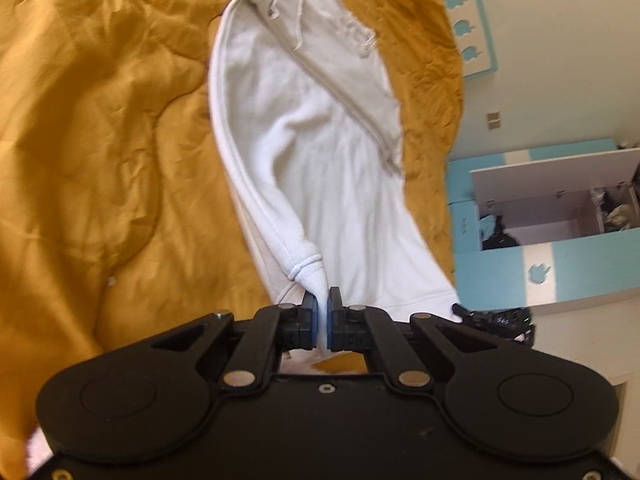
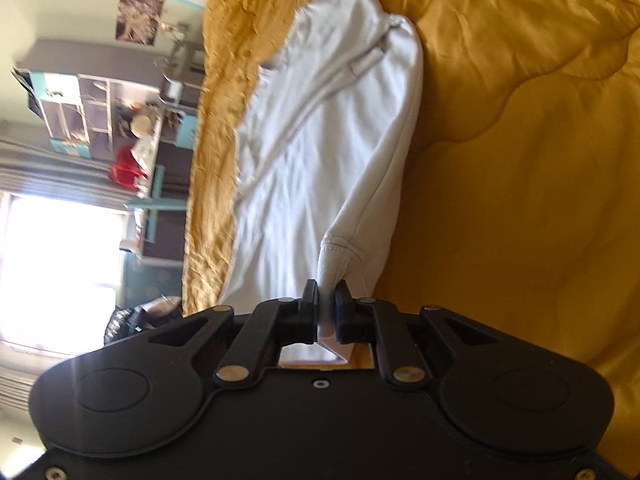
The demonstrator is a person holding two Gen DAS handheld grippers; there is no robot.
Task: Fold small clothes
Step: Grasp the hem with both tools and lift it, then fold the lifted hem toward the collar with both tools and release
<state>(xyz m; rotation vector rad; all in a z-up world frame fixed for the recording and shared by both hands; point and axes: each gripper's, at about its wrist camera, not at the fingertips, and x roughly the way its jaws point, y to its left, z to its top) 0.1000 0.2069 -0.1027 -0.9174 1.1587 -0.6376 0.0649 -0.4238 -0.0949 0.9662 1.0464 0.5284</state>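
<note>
Jaws of both grippers clenched on ribbed sleeve cuffs. Left gripper (image 1: 323, 312) pinches one cuff of the white hoodie (image 1: 308, 128); right gripper (image 2: 327, 312) pinches the other cuff (image 2: 334, 264). Garment lies along the mustard quilt (image 1: 100, 120) on the bed, near its edge, sleeves drawn taut toward the cameras. Drawstrings (image 1: 298, 20) trail at the far hood end. Blue-and-white cabinet (image 1: 560, 272) stands beyond the bed edge.

a rumpled mustard quilt (image 1: 100, 128) covers the bed, with a blue-and-white cabinet (image 1: 560, 240) and cluttered shelves (image 2: 100, 116) beyond.
</note>
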